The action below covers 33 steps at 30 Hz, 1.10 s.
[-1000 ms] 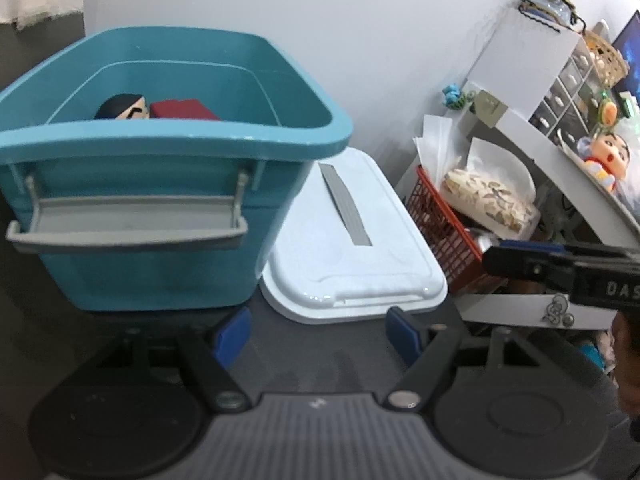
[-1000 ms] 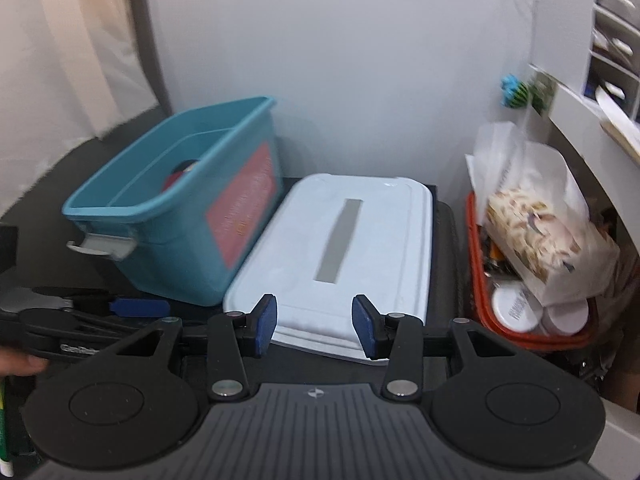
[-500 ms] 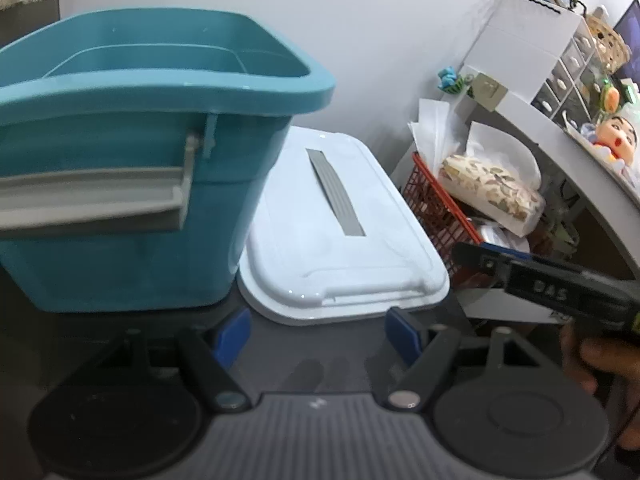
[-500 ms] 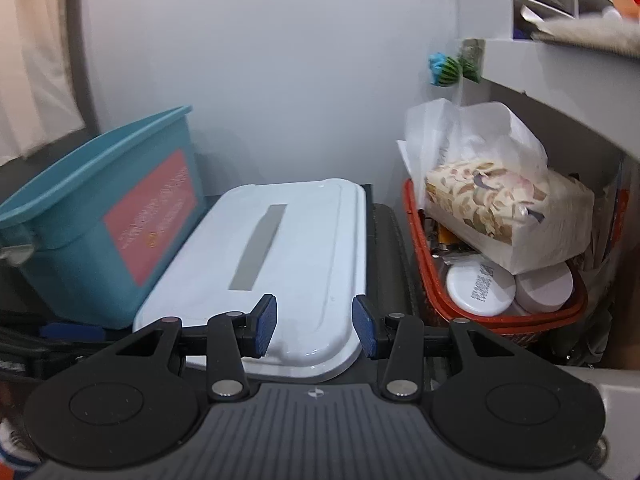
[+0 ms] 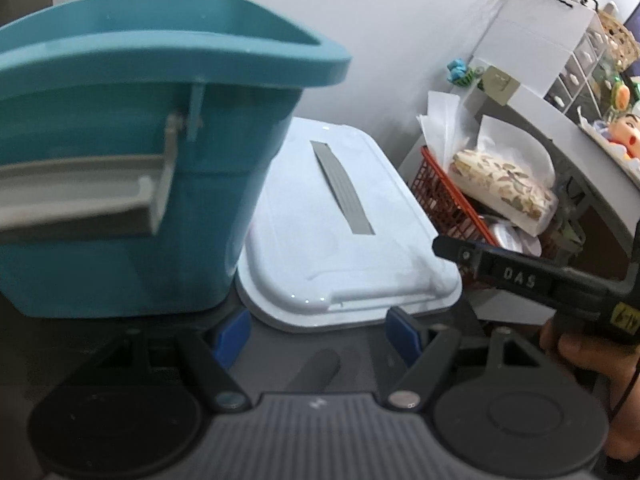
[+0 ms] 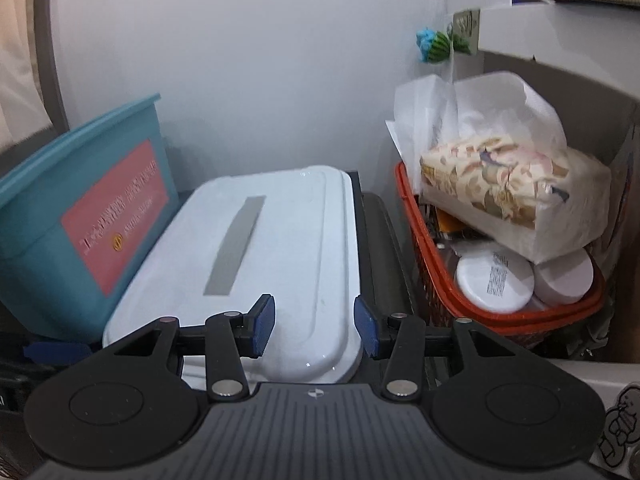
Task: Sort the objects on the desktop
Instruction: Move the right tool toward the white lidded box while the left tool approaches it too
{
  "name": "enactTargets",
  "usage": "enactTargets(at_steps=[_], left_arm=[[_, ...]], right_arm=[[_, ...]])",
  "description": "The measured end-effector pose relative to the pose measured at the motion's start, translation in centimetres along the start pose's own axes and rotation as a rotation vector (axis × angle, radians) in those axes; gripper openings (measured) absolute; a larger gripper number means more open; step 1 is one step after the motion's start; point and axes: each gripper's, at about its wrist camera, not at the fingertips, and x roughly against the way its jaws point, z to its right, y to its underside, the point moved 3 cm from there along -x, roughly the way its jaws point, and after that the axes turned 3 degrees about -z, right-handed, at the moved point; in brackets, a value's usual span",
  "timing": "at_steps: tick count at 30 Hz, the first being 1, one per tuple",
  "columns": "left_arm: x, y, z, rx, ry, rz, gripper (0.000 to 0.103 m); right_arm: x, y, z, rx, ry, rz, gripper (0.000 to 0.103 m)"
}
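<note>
1. Two hand-held grippers face the same corner of a dark tabletop [image 5: 120, 344], against a pale wall.
2. Left gripper [image 5: 316, 334]: jaws wide open, nothing between the blue pads; they sit low, just in front of the near edge of the white lid [image 5: 340, 240].
3. Right gripper [image 6: 314, 330]: jaws parted, empty; in its own view they stand over the near end of the lid, contact not discernible. A hand [image 5: 592, 364] grips its black body at the right of the left view.
4. White lid lies flat on the tabletop, grey strip along its middle, between the teal storage bin [image 5: 132, 160] and the red basket [image 6: 500, 320].
5. Teal bin: upright, grey latch handle on the near end, pink label [image 6: 116, 216] on the side facing the lid. Contents not visible.
6. Red basket holds a patterned tissue pack [image 6: 508, 184] in white wrapping, lying over two white round jars [image 6: 494, 280].
7. Grey shelf at far right carries a small drawer unit [image 5: 576, 68] and a cartoon figurine [image 5: 624, 136].
</note>
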Motion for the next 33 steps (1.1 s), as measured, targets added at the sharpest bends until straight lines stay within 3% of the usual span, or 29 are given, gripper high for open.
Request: enactTargets(at_steps=[3,20,23,25,30,33], left_arm=[[-0.4,0.0,0.0,0.000,0.003,-0.008,0.077],[-0.6,-0.1,0.8,-0.031,0.004,-0.006,0.077],[-0.7,-0.1,0.7,-0.025,0.002,-0.007,0.077],[-0.9,-0.1,0.7,-0.020,0.003,-0.011,0.077],[-1.4,-0.1,0.7,-0.017,-0.002,-0.013,0.079],[-1.5,-0.2,0.9,-0.028,-0.007,-0.012,0.080]], right_arm=[[-0.6,0.3,0.5,-0.028,0.012,-0.039,0.049],[0.9,1.2,2.1,-0.046,0.079,-0.058,0.049],[1.2,1.4,2.6,-0.095,0.056,-0.071,0.054],[1.2,1.5,3.1,-0.145,0.031,-0.078,0.065],[0.3,1.3,3.1,-0.191,-0.021,-0.056,0.078],[-0.4,1.4,2.6,-0.191,-0.025,-0.072,0.079]])
